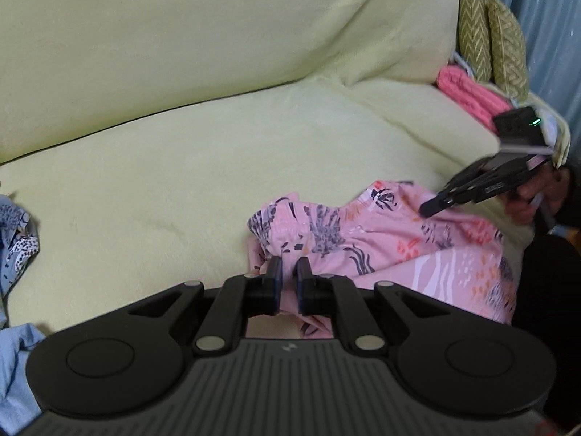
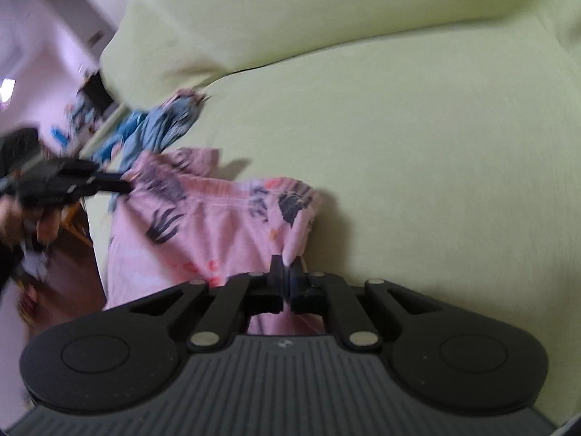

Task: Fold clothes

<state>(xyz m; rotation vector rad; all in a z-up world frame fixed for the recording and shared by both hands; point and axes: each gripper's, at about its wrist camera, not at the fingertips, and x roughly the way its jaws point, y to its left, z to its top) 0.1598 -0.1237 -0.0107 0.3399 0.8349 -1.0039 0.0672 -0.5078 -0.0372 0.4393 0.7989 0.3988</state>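
Observation:
A pink garment (image 1: 381, 239) with a dark leaf and coral print lies bunched on the front of a pale green sofa seat (image 1: 181, 181). My left gripper (image 1: 289, 276) is shut on its gathered left edge, with pink cloth between the pads. My right gripper (image 1: 430, 209) meets the garment's far right side, held by a hand (image 1: 537, 196). In the right wrist view my right gripper (image 2: 287, 270) is shut on a fold at the right edge of the pink garment (image 2: 203, 218). My left gripper (image 2: 123, 186) grips the opposite end, blurred.
Blue patterned clothes (image 1: 14, 247) lie at the seat's left end, and in the right wrist view the blue clothes (image 2: 163, 127) sit beyond the pink garment. A coral pink folded piece (image 1: 468, 96) and olive patterned cushions (image 1: 490, 43) fill the right corner. The sofa back (image 2: 326, 18) rises behind.

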